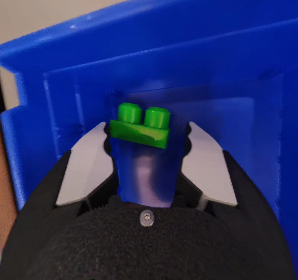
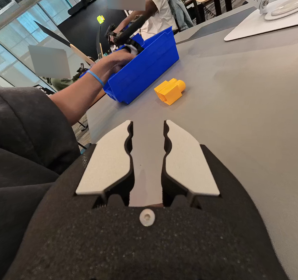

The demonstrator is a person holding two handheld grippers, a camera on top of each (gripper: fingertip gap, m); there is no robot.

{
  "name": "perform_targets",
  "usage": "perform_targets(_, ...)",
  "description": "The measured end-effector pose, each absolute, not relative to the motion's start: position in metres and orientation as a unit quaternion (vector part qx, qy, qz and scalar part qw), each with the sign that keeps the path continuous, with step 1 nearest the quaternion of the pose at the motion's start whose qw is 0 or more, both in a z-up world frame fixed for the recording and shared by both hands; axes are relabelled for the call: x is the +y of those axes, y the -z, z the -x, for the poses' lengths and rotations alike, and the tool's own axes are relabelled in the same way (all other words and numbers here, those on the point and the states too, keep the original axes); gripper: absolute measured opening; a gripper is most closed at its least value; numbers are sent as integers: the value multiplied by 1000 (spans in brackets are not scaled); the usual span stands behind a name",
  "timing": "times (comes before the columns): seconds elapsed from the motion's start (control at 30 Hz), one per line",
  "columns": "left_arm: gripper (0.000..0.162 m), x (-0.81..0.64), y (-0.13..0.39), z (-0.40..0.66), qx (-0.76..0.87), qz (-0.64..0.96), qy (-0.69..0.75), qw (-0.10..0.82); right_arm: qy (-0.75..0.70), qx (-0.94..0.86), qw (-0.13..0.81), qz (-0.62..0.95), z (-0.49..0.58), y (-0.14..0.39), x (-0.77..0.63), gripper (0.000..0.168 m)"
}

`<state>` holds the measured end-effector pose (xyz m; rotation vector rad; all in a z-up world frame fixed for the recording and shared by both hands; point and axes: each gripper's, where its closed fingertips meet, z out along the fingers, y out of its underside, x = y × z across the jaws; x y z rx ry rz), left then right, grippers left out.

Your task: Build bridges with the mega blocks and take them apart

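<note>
Left claw [image 1: 146, 127]: black grainy foam-like body, two pale grey flat-faced fingers [image 1: 90, 157] with wavy black inner edges; jaws spread wide, released, grasping nothing. It points into a blue bin [image 1: 209, 78] of smooth moulded plastic with stepped ribbed walls (view is motion-blurred).

Green block [image 1: 139, 127]: glossy plastic, flat rectangular base with two round studs on top, slightly tilted. It sits at 12 o'clock from the claw, between the fingertips, its left end just beside the left tip, clear of the right one. Contact cannot be told.

Right claw [image 2: 148, 123]: same build, jaws parted with a narrow gap, empty, hovering over the matte grey table [image 2: 233, 110].

Yellow block [image 2: 169, 91]: smooth, chunky, lying on its side on the table at 12 to 1 o'clock from the right claw, well apart, just beside the bin's outer wall [image 2: 145, 72].
</note>
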<state>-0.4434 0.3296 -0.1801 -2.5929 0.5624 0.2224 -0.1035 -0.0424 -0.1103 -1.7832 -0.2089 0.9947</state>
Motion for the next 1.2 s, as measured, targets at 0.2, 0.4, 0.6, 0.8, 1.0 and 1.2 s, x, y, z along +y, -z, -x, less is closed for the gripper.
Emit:
perform_targets(0.2, 71, 318, 173, 448, 209, 942, -46, 257, -418, -85, 517, 742, 103, 110, -42, 35)
perform_targets(0.4, 71, 283, 91, 413, 263, 893, -20, 364, -415, -84, 516, 744, 103, 111, -42, 35)
perform_targets(0.6, 71, 194, -12, 266, 401, 788, 79, 460, -412, -84, 519, 744, 103, 111, -42, 35)
perform_targets(0.8, 71, 142, 44, 141, 526, 743, 108, 399, -403, -89, 521, 747, 104, 111, -43, 35)
perform_targets(1.0, 71, 127, 146, 84, 644, 704, 80, 289, -396, -92, 522, 750, 105, 112, -43, 34)
perform_targets(1.2, 71, 105, 178, 77, 713, 646, 106, 250, -391, -96, 522, 752, 106, 112, -44, 34)
